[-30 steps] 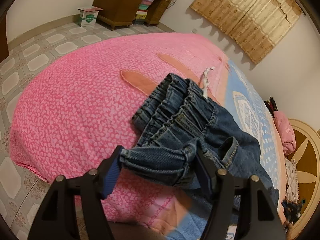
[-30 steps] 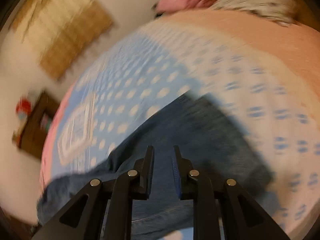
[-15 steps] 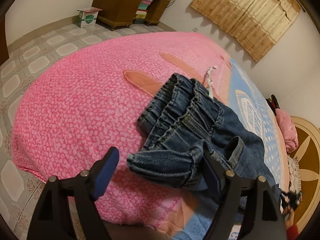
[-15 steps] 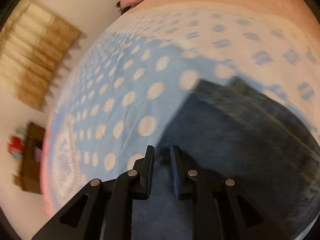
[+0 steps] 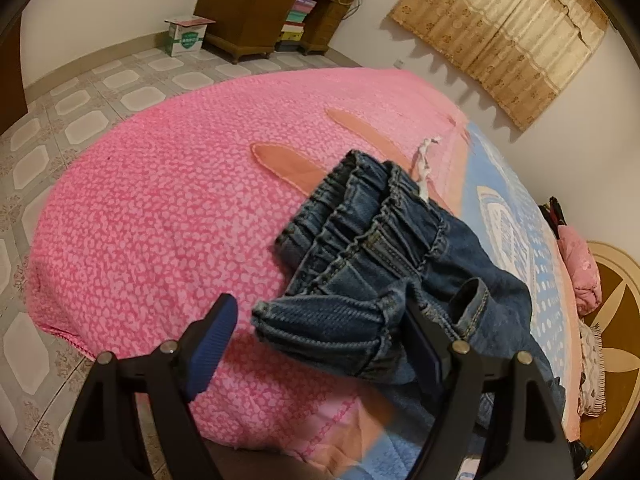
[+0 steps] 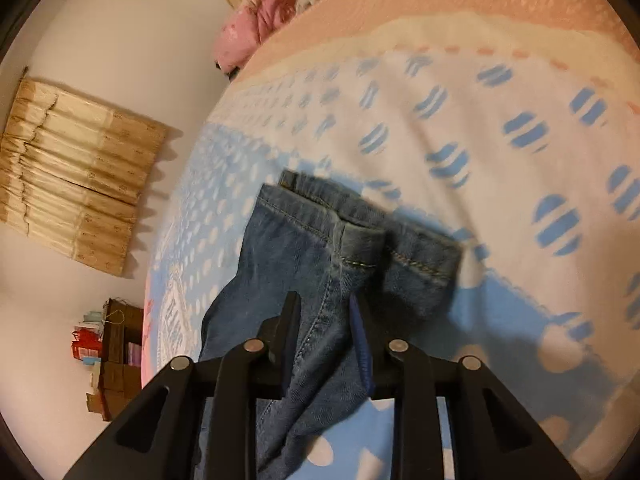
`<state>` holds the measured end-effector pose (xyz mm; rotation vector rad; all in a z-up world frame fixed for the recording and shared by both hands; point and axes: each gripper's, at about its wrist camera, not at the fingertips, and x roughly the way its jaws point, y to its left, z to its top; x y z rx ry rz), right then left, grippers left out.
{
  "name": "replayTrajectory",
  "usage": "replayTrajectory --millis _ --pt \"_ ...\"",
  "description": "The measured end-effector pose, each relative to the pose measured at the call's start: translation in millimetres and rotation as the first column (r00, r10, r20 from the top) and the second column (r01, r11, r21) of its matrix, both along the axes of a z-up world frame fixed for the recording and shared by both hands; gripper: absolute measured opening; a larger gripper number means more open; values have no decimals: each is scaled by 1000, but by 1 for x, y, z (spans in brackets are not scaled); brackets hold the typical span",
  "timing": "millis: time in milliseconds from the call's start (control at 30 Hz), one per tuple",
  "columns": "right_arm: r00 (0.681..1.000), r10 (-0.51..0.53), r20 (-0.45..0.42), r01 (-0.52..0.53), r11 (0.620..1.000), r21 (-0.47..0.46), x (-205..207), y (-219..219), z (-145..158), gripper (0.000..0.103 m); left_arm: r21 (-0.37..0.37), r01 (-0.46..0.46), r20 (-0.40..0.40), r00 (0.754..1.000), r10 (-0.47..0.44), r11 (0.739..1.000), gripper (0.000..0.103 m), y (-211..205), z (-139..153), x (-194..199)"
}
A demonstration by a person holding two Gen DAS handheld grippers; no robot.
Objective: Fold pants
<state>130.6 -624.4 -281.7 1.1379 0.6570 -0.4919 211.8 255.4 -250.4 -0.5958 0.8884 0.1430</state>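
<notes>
Dark blue jeans [image 5: 380,240] lie bunched on the bed, elastic waistband up, a white tag at its far end. My left gripper [image 5: 320,304] is open over a folded denim edge near the waistband. The left pad [image 5: 212,336] stands clear of the cloth, and the right finger rests against it. In the right wrist view the jeans' legs [image 6: 292,240] lie flat on the blue dotted bedspread, their hems at the far end. My right gripper [image 6: 324,298] straddles one leg. Its jaws are opening, with denim still between them.
The bed has a pink speckled cover [image 5: 160,200] that turns into a blue and white dotted part [image 6: 440,140]. A pink pillow [image 5: 584,272] lies at the headboard end. A wooden desk [image 5: 256,8], a cardboard box [image 5: 186,34] and tiled floor [image 5: 100,92] lie beyond the bed's edge.
The left jaws spread and let go of the folded denim edge, which stayed on the bed. The right gripper rolled and sank toward the bed; the leg hems came into view and its jaws parted.
</notes>
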Motion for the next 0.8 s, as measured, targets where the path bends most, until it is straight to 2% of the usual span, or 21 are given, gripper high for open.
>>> replayTrajectory --millis 67,167,233,267,300,333,500,567,633,667,700,767,800 --pt "999 -18 -37 18 1000 14 11 -1 -5 35 -1 0 -4 1000 0 1000 83 0 0 -1" --pt "996 -70 -46 70 998 -7 8 9 5 35 3 7 -4 1000 -7 1000 83 1 0 0" --pt "995 -96 -38 95 995 -38 -5 13 13 38 -2 9 -4 1000 -9 1000 83 2 -2 1" --pt "994 -103 -36 101 994 -43 -12 13 15 44 -7 9 -3 1000 -9 1000 83 2 -2 3" --pt "995 -98 -33 97 995 -39 -13 13 14 51 -10 8 -2 1000 -8 1000 83 3 -2 4" --pt "995 -94 -38 93 995 -39 -19 11 14 53 -10 8 0 1000 -8 1000 83 3 -2 5" --pt "994 -75 -76 69 995 -78 -7 0 12 53 -8 8 0 1000 -8 1000 83 2 -2 5" --pt "999 -21 -44 15 993 -118 8 0 16 53 -4 8 1 1000 -8 1000 83 2 -2 5" --pt "997 31 -64 -41 987 -157 21 1 17 48 3 7 -3 1000 -7 1000 83 2 -3 7" --pt "994 62 -93 -75 985 -153 29 1 15 28 4 5 -4 1000 -5 1000 83 1 -3 7" --pt "989 79 -124 -95 987 -128 35 1 10 14 5 4 -5 1000 -4 1000 83 -1 -4 9" --pt "991 74 -109 -86 990 -111 33 2 13 8 15 8 -5 1000 -8 1000 83 -3 -2 12" --pt "992 86 -87 -98 986 -136 31 4 21 7 21 11 -3 1000 -11 1000 83 -4 -1 13"
